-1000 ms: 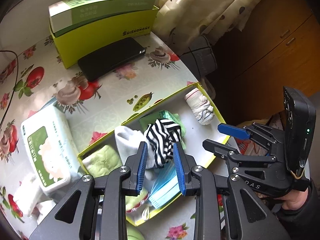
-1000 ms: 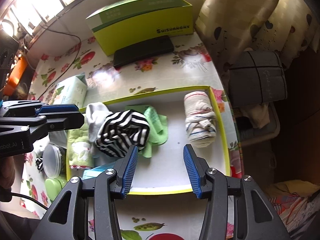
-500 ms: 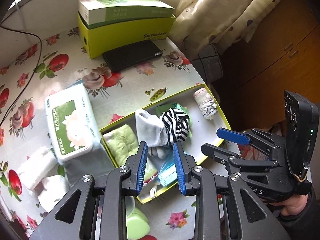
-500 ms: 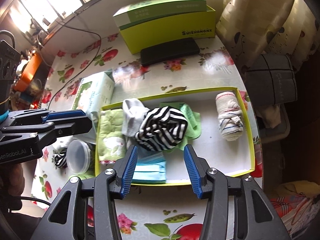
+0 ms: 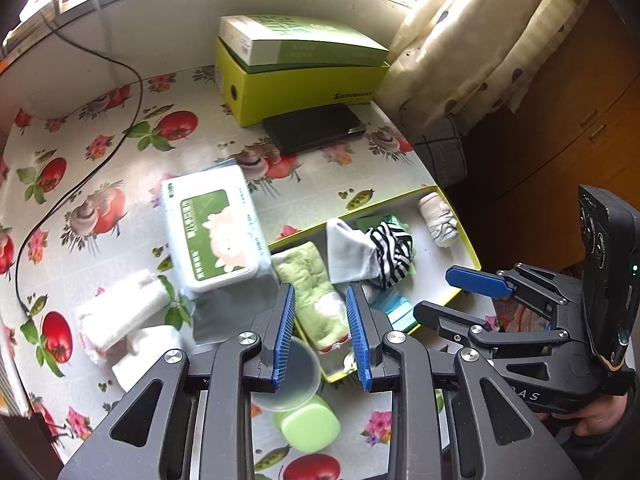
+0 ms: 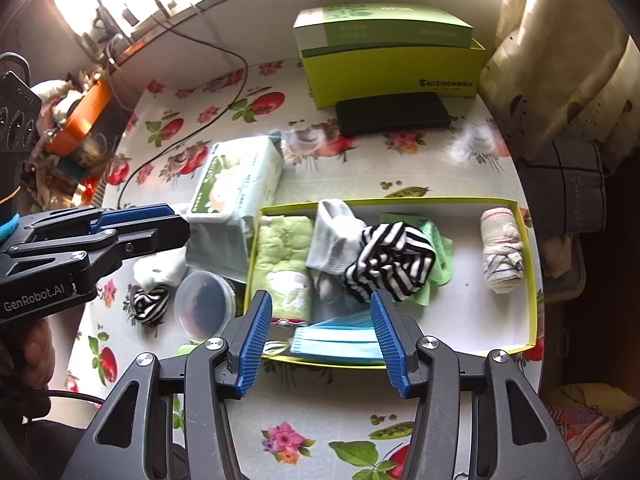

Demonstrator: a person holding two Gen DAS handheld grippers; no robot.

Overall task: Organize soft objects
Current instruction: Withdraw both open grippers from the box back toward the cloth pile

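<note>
A shallow yellow-rimmed box (image 6: 400, 201) (image 5: 380, 208) holds a green towel (image 6: 284, 260), a white sock (image 6: 334, 236), a black-and-white striped sock (image 6: 392, 260) (image 5: 392, 252), a rolled white cloth (image 6: 502, 252) and blue masks (image 6: 336, 340). My right gripper (image 6: 320, 300) hovers above the box's near rim, its jaws opening with nothing between them. My left gripper (image 5: 320, 296) stands open and empty over the box's left end. A small striped sock (image 6: 150, 306) and white socks (image 5: 120, 312) lie on the table left of the box.
A wipes pack (image 5: 216, 232) lies against the box's left side. A clear round tub (image 6: 206, 306) and a green lid (image 5: 310, 424) sit near the front. A green carton (image 5: 304, 68) and a black case (image 5: 314, 128) stand at the back. A cable (image 5: 80, 184) crosses the left.
Both grippers have drawn back and up from the box, so more of the table shows. The striped sock stays in the box. The right jaws stand slightly wider.
</note>
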